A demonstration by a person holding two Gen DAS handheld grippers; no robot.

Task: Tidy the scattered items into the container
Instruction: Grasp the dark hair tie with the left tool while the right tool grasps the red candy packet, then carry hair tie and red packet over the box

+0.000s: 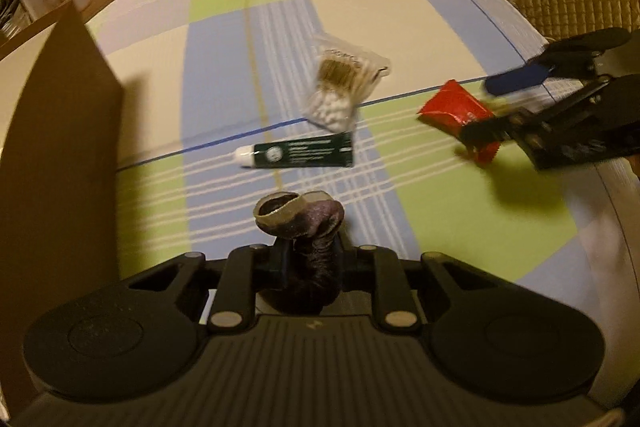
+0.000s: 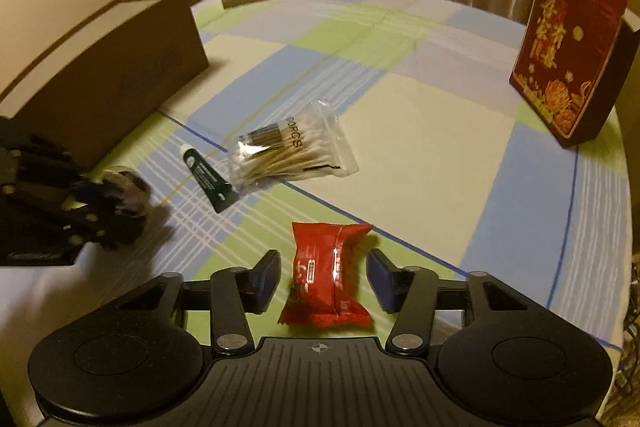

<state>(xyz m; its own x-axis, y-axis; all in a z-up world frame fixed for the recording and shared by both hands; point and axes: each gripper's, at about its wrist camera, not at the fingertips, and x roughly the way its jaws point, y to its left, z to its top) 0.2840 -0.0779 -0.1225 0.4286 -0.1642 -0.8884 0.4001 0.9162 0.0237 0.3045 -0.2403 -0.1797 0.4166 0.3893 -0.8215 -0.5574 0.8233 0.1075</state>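
Left gripper (image 1: 310, 263) clamped tight on a dark purple rolled sock (image 1: 310, 227), its grey-trimmed cuff poking out past the fingertips. Soft and squashy, probably very light; likely safest pinched round the fat middle, as now, so no loose end flops out.

Right gripper (image 2: 322, 277) not yet gripping: a red snack packet (image 2: 326, 275) lying between the two blue pads (image 2: 264, 281), a gap showing on each side. Crinkly and shiny, so probably slippery and puffy with air. Best pinched across the flat middle, not by the crimped ends, and gently, to stop the snack inside from breaking.

Beyond the fingertips of both grippers, on the checked tablecloth (image 2: 420, 131): a green tube (image 1: 300, 155) with a white cap and a clear bag of cotton swabs (image 2: 292, 151), touching each other. Brown cardboard box (image 2: 108, 75), likely the container, off to the left of both sets of fingers.

Right wrist view only: the gaps beside the packet, the print on the swab bag, the box's open top edge. Left wrist view only: the sock squeezed between the pads. There the right gripper looks blurry, so no telling from that side alone whether the packet is pinched.
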